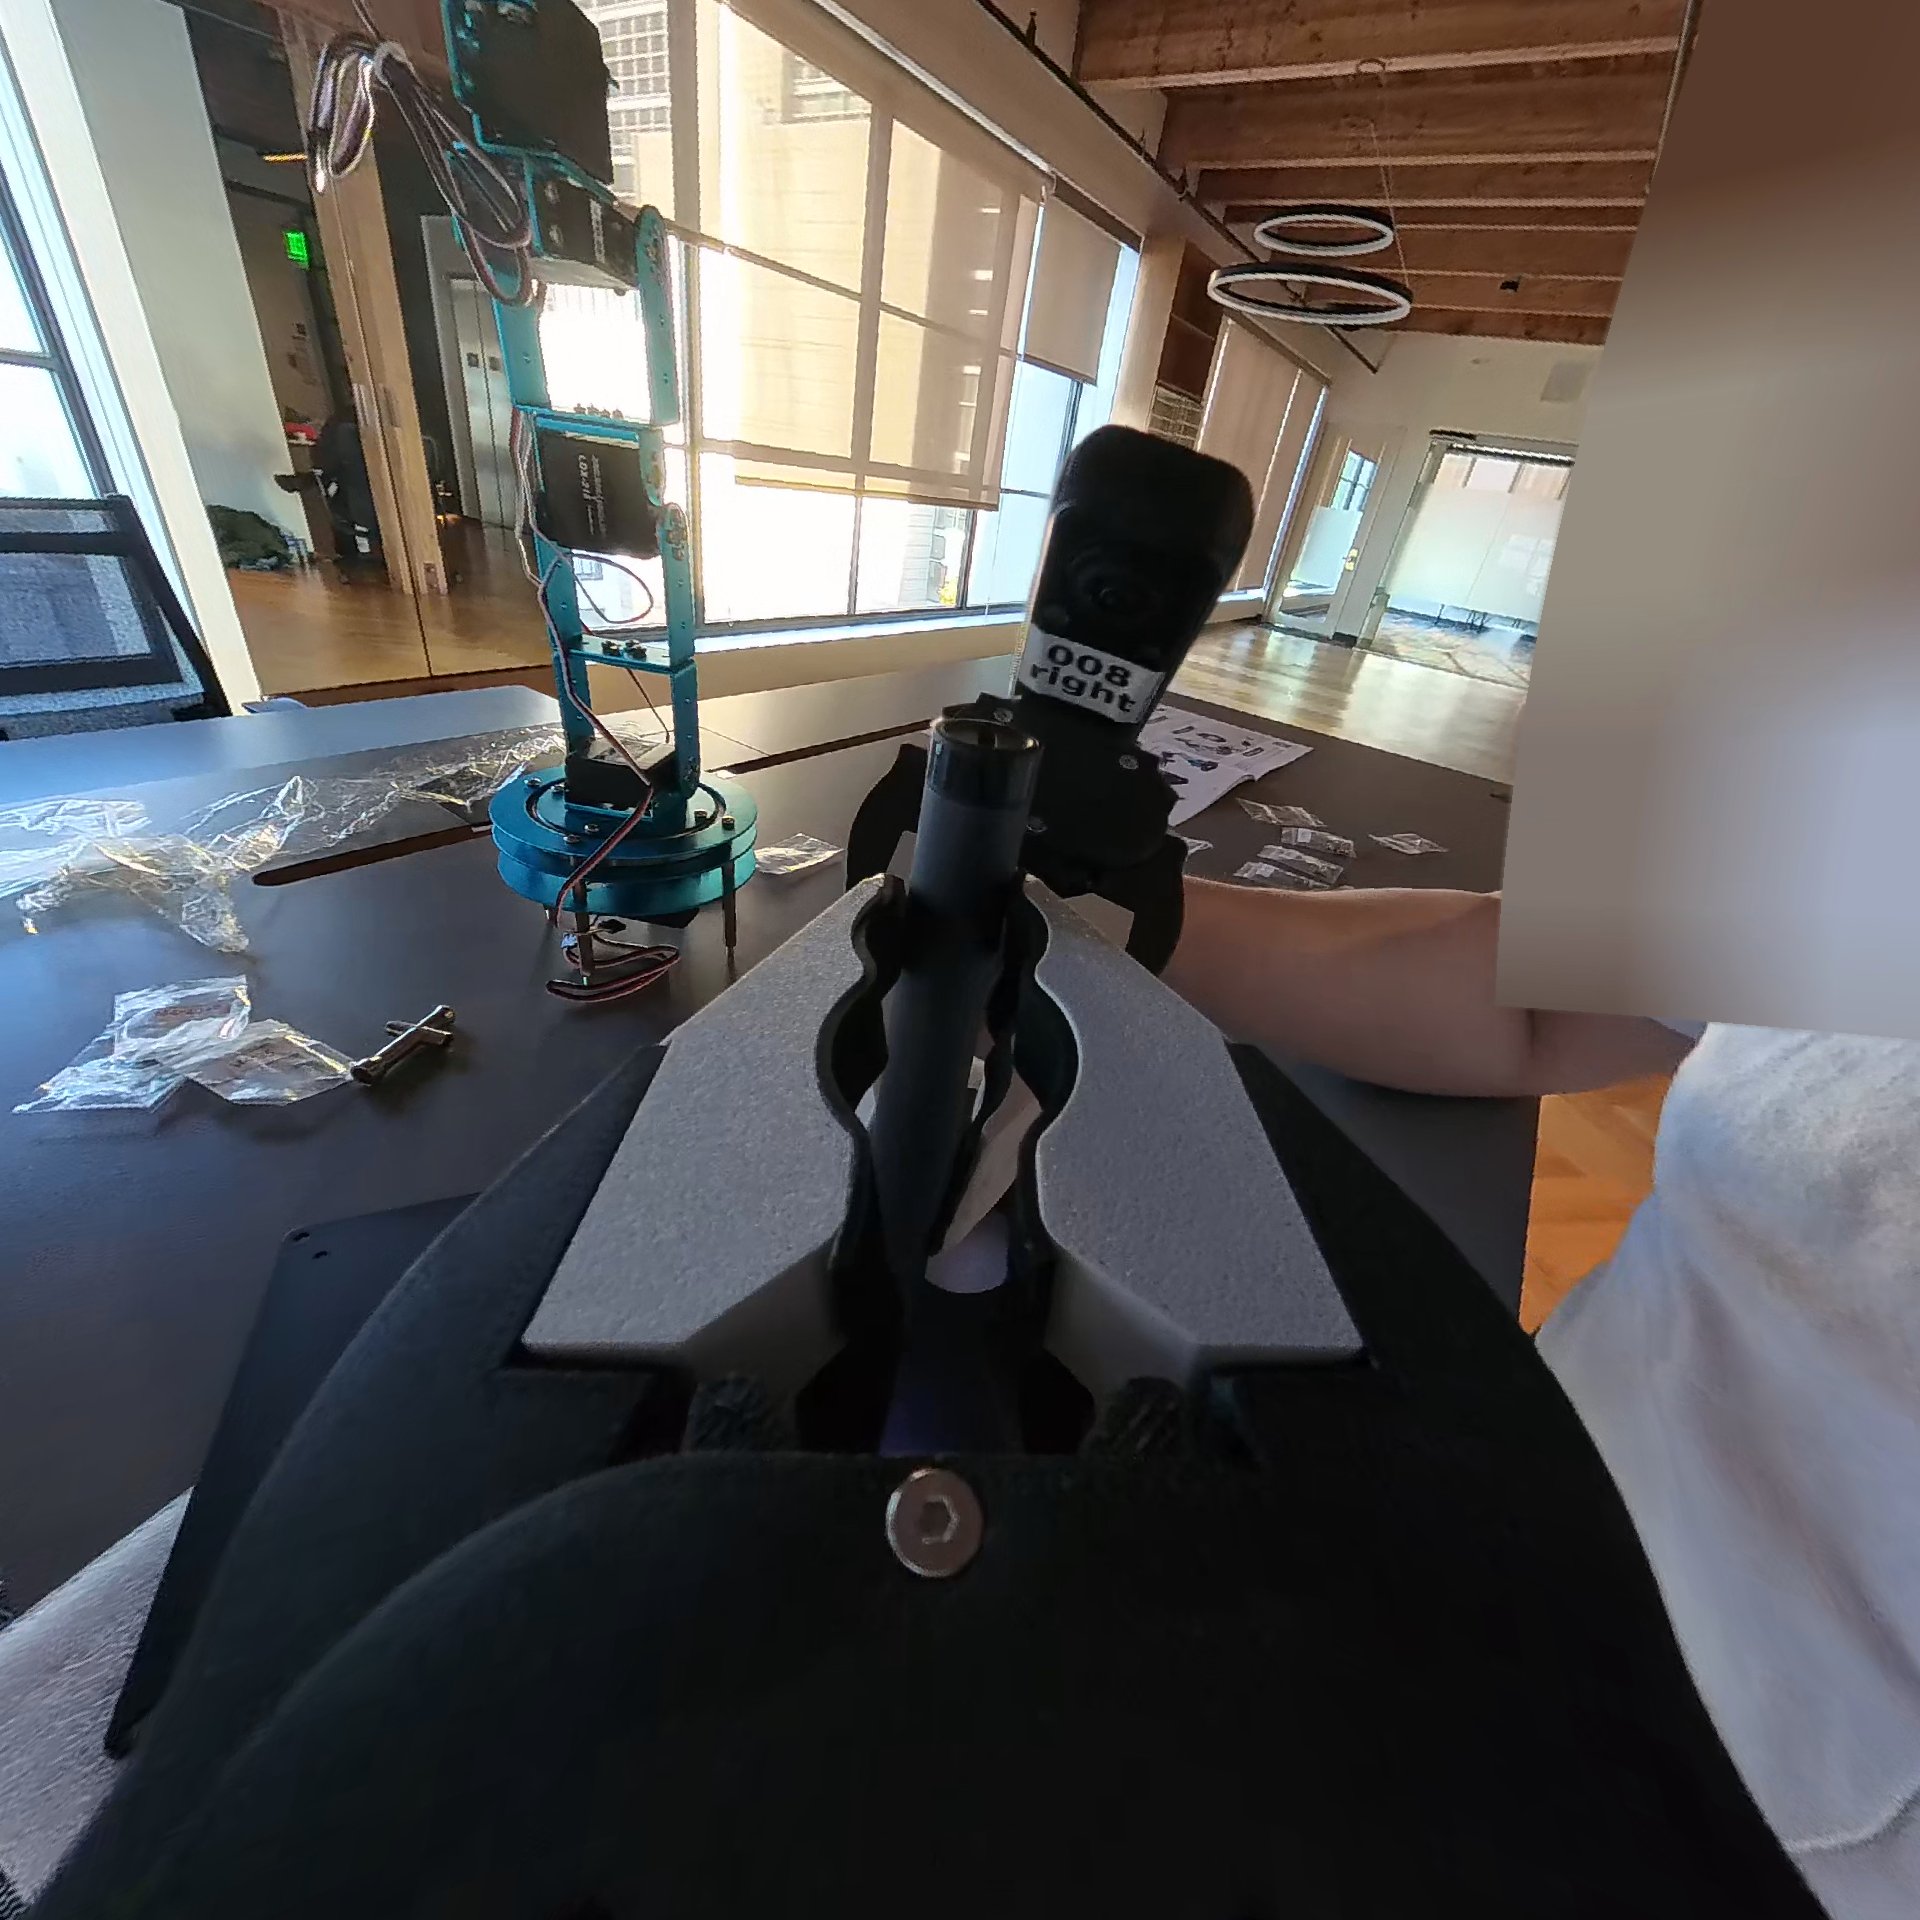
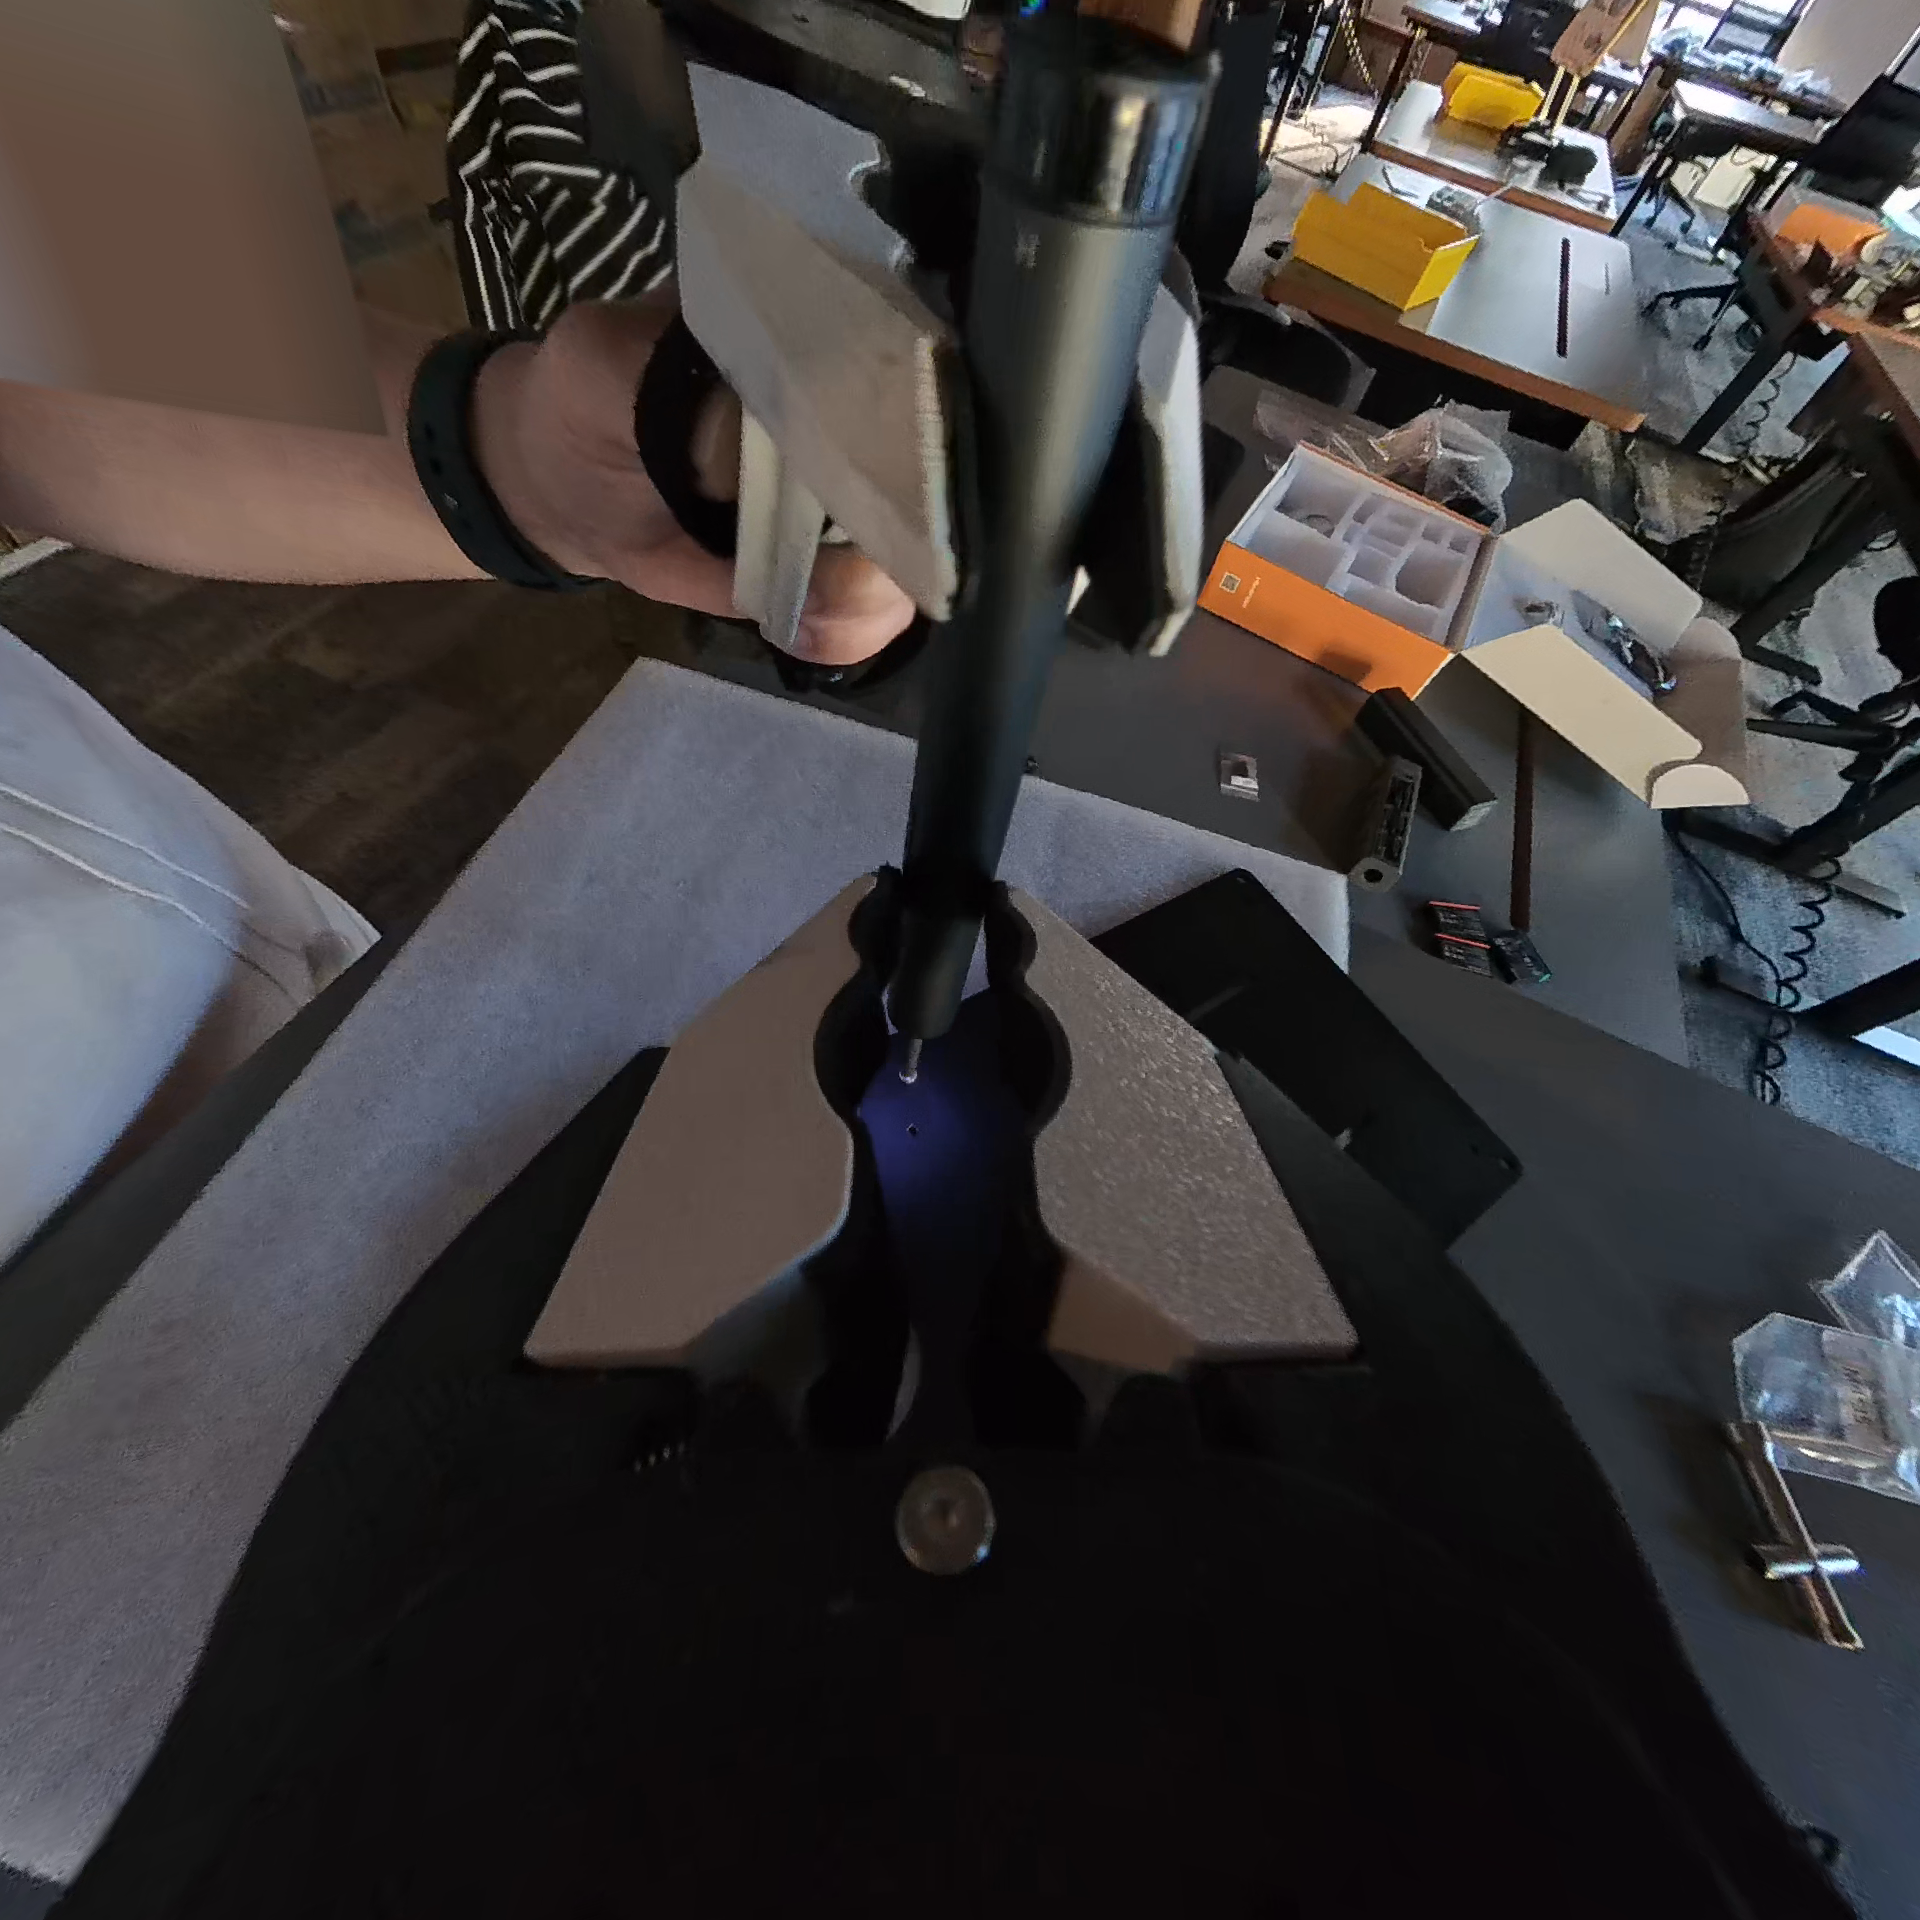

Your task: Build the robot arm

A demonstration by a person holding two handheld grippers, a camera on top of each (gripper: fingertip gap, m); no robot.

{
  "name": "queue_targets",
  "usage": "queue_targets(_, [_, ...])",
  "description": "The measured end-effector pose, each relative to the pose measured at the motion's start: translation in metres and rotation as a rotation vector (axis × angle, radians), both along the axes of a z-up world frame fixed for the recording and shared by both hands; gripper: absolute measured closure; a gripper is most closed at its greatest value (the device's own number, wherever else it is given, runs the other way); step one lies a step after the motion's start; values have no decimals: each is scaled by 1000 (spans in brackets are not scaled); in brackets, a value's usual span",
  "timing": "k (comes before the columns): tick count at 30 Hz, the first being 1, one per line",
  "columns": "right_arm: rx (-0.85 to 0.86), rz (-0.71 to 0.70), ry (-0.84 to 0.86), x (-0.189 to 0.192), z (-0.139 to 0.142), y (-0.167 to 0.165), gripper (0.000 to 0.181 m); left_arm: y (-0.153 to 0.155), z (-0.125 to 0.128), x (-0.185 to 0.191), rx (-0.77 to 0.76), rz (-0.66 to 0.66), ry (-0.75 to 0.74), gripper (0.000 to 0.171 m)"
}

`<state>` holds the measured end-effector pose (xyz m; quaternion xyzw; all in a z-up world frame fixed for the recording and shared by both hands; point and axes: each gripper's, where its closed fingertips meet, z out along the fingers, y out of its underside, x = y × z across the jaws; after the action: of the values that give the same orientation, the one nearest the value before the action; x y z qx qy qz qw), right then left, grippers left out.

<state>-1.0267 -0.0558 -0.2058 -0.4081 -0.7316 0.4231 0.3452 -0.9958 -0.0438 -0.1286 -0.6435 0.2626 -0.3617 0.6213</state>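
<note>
My left gripper (image 1: 951, 914) is shut on a dark pen-shaped screwdriver (image 1: 935, 1039) that runs up between its grey fingers. In the right wrist view, the screwdriver (image 2: 997, 675) comes down from the left gripper's fingers (image 2: 831, 395), which a hand (image 2: 582, 468) holds. Its tip rests on a tiny screw (image 2: 909, 1075). The screw sits on a blue-purple plate (image 2: 935, 1174) held between the fingers of my right gripper (image 2: 940, 914). The right gripper's camera housing (image 1: 1132, 561) faces me just beyond the screwdriver's cap.
A blue robot-arm kit (image 1: 613, 623) stands on the dark table, with plastic bags (image 1: 187, 1039), a cross wrench (image 1: 405, 1044) and a paper sheet (image 1: 1226, 758). A grey mat (image 2: 520, 987), a black plate (image 2: 1351, 1091), an orange box (image 2: 1340, 582) and a black bar (image 2: 1423, 758) lie below. The tips of one gripper are about 8 centimeters away from the tips of the other.
</note>
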Motion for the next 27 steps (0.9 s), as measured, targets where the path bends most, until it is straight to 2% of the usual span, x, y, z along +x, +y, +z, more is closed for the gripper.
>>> queue_targets(7, [23,-6,8,1,0,2,167,3,0,2,-8,-5,3,153])
queue_targets(11, [-67,-16,7,-2,0,2,166,6,1,-3,-15,10,-3,154])
queue_targets(14, [-34,-33,29,-4,4,3,166,8,4,-9,-10,35,-12,155])
queue_targets(19, [-105,-71,103,-12,39,0,165,7,39,-18,31,30,-77,156])
queue_targets(22, [-138,-127,128,-20,59,-7,158,1,61,-25,31,42,-85,156])
queue_targets(24, [-157,-156,70,-28,56,-18,148,-3,69,-35,5,73,-125,156])
queue_targets(27, [-152,-222,22,-42,51,-32,150,-9,76,-52,-41,88,-270,156])
